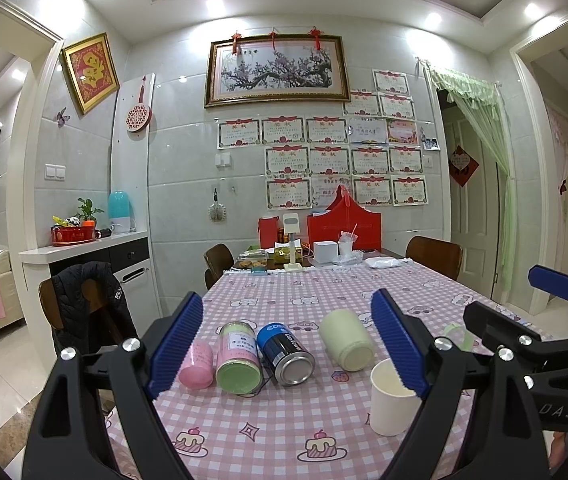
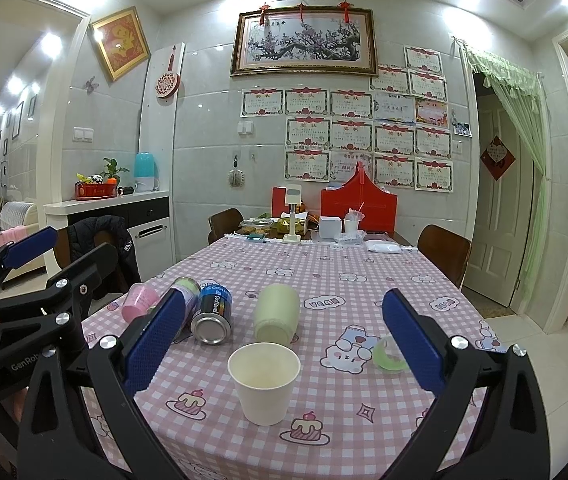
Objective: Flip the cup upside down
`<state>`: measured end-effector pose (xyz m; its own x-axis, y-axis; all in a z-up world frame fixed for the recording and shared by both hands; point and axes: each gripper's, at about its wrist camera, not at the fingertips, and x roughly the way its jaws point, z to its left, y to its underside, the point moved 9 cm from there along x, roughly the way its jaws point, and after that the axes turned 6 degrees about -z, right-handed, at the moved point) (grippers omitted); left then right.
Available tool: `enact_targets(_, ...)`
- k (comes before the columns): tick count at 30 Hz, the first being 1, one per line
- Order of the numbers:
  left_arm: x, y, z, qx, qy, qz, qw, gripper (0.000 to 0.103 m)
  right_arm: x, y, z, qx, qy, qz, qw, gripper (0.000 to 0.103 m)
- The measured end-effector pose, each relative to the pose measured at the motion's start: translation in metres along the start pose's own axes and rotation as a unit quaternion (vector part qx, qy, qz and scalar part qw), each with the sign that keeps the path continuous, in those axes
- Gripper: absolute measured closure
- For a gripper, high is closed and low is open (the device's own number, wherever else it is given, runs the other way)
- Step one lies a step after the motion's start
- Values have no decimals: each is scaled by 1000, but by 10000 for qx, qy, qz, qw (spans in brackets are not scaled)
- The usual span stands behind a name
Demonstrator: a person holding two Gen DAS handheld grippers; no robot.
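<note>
A white paper cup (image 2: 263, 380) stands upright, mouth up and empty, on the pink checked tablecloth (image 2: 344, 420) near the front edge. My right gripper (image 2: 284, 348) is open, its blue fingers (image 2: 414, 344) on either side of the cup and a little short of it. In the left wrist view the cup (image 1: 390, 400) stands at the right, partly behind my right-hand finger (image 1: 400, 344). My left gripper (image 1: 288, 344) is open and empty, left of the cup. The right gripper (image 1: 556, 284) shows at the far right there.
Lying on their sides behind the cup: a pink cup (image 2: 139, 302), a green-lidded jar (image 2: 185, 288), a blue can (image 2: 213, 314), a pale green cup (image 2: 275, 312). A green tape roll (image 2: 388, 354) lies right. Clutter, red boxes (image 2: 358, 204) and chairs (image 2: 444, 254) are at the far end.
</note>
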<state>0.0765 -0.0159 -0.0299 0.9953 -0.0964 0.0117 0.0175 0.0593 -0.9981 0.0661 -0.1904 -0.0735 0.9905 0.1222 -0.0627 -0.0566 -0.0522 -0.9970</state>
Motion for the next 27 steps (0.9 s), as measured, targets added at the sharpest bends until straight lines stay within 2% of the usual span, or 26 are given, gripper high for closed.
enact_targets(27, 5, 11, -5, 46, -3, 57, 10000, 18, 1, 6, -7, 19, 34, 73, 10000, 8)
